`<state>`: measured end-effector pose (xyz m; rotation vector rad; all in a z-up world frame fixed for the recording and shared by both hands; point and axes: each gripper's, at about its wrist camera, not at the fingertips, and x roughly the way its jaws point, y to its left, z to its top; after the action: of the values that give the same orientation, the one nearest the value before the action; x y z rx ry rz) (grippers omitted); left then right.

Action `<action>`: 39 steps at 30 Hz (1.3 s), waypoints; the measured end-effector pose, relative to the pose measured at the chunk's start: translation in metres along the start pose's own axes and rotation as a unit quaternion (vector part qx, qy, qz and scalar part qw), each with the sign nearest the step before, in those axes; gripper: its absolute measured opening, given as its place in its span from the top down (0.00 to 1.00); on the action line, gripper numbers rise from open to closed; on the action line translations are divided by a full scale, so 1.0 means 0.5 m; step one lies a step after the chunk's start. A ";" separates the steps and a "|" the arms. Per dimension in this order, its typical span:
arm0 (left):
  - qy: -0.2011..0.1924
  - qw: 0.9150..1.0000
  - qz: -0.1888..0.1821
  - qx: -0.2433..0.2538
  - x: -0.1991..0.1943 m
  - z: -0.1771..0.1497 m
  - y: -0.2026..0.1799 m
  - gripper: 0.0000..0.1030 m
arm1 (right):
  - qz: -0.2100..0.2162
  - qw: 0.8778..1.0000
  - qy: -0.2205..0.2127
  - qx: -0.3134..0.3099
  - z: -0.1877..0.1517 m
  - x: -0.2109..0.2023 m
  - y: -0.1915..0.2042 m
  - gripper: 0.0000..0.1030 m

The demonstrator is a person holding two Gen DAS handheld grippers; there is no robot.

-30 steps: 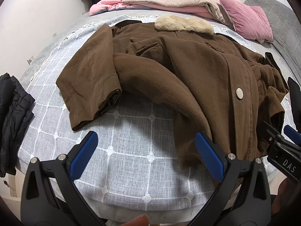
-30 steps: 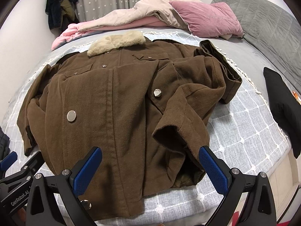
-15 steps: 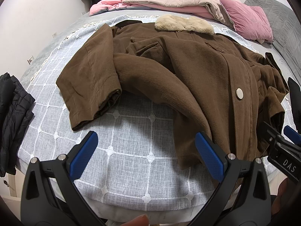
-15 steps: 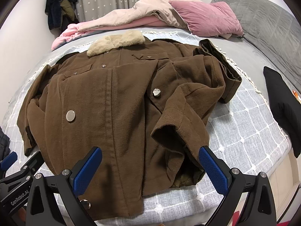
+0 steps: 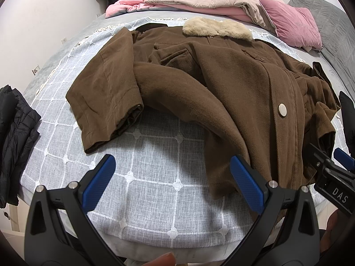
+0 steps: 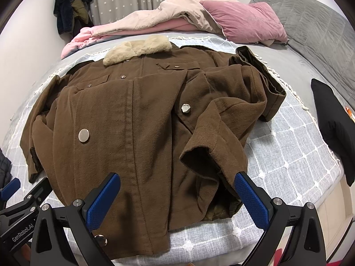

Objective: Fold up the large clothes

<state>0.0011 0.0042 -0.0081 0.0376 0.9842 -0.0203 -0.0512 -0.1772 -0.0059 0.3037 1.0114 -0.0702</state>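
Low in the left wrist view, the left gripper hung with its jaws spread wide over the gridded cover, holding nothing. The right gripper was likewise agape at the bottom of its own frame, just above the coat hem. The brown coat lay across the frame's middle, sleeves folded inward, perhaps loosely. Its fur collar sat higher, with pink bedding at the top.

Brown coat lies on checked bedspread.
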 end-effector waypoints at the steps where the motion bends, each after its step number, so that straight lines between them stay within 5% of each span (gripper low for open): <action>1: 0.000 1.000 0.000 0.000 0.000 0.000 0.000 0.00 | 0.000 1.000 0.000 0.000 0.000 0.000 0.000 0.00; 22: -0.010 1.000 -0.004 -0.006 0.004 0.001 0.012 0.00 | -0.018 1.000 -0.010 -0.016 0.004 -0.002 0.000 0.00; 28: -0.060 0.998 -0.003 -0.005 -0.016 0.028 0.064 0.00 | 0.033 0.999 -0.028 0.015 0.021 -0.018 -0.057 0.00; 32: -0.019 0.995 -0.087 -0.053 0.007 0.052 0.126 0.00 | 0.054 0.995 -0.042 0.068 0.027 -0.025 -0.129 0.00; 36: 0.034 0.967 -0.225 -0.118 0.049 0.052 0.156 0.00 | 0.090 0.990 -0.023 0.110 0.028 -0.012 -0.194 0.00; 39: 0.061 0.955 -0.265 -0.119 0.073 0.048 0.130 0.00 | 0.141 0.979 -0.030 0.146 0.025 0.000 -0.232 0.00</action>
<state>0.0436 0.0681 -0.0240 -0.4545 1.0918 -0.3967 -0.0636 -0.2915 -0.0250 0.7077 0.8884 0.0288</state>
